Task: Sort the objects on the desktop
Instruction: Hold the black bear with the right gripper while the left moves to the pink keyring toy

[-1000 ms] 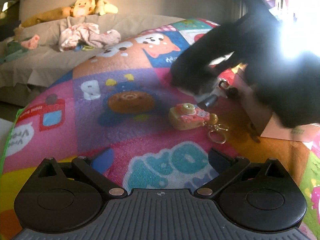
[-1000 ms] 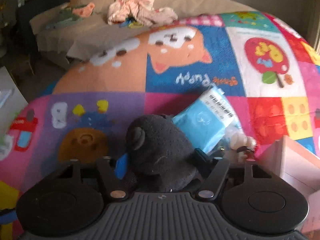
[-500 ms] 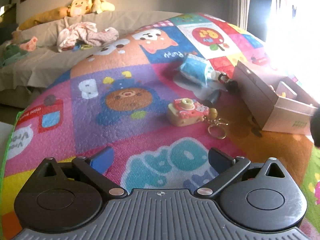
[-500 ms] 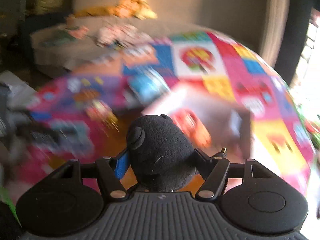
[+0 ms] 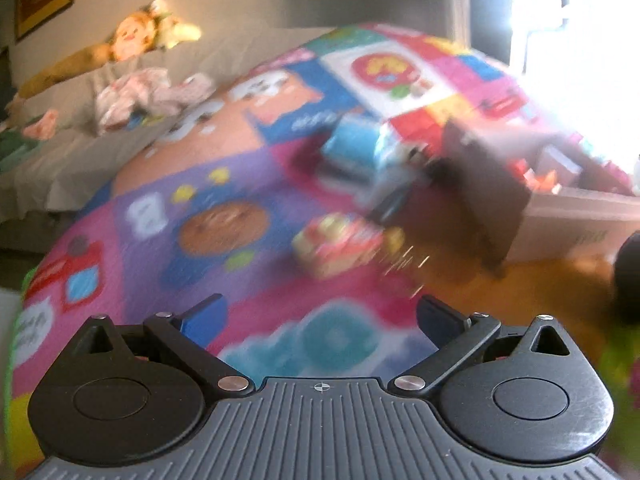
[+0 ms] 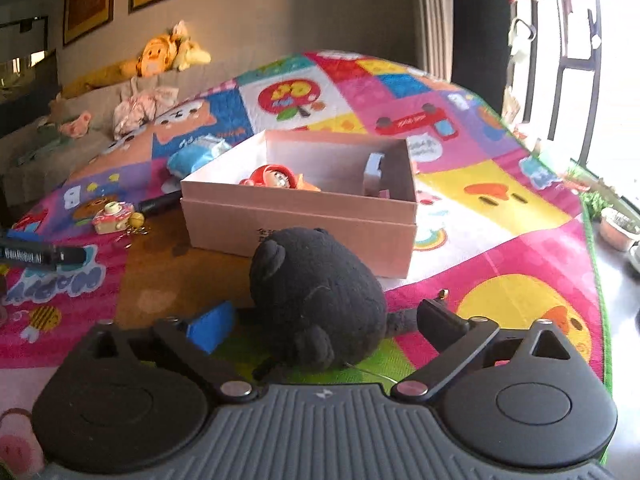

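The right tool is opening off the black plush, now released short of the box, while the left tool hangs apart, empty

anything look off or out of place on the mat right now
Yes: the black plush toy sits on the mat just short of the pink box, not in it with the other toys. The right gripper is opening around it, pads clear of its sides. It looks dropped early, though that may be deliberate.
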{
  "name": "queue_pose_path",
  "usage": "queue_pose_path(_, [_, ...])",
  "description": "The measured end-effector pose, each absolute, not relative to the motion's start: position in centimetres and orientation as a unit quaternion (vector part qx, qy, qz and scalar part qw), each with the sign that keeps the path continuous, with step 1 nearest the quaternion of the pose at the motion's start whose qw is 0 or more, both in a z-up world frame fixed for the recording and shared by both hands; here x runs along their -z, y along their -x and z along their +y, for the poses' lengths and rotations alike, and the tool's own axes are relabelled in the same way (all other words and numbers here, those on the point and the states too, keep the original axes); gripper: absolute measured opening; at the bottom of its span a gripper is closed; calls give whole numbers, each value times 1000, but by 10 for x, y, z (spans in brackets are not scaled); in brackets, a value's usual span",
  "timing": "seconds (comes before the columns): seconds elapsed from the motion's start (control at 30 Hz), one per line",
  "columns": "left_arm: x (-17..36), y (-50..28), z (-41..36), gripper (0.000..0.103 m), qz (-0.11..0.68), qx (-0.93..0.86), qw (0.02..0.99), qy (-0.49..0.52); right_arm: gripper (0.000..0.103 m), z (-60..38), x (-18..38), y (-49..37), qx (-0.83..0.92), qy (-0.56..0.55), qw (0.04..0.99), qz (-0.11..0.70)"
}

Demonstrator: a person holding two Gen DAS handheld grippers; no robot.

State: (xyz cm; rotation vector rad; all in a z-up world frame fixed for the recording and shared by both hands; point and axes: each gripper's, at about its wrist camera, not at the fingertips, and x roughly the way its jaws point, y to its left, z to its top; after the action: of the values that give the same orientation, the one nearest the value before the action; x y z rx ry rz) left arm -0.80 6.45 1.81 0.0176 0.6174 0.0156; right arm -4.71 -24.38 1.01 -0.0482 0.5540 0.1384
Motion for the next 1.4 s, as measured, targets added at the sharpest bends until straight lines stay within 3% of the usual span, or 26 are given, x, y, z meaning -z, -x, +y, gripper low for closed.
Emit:
queue_pose_path(0.13, [-28,-14,43,103,274,8,961,-41,103,-246,-11,48,-67,5,964,259])
queue_pose_path(0.27, [-18,-40,31,102,300,-6,952,-61,103,-251,-10,47,-68,-11,964,258])
queue_pose_path(1.0, [-14,-54,105,102,330,-122,933,73,103,-256,-5,41,-65,-40,957,281])
queue_pose_path(1.4, [-11,-91,88,103,328,-119,937,32,103,-257,-4,38,-62,-40,954,291])
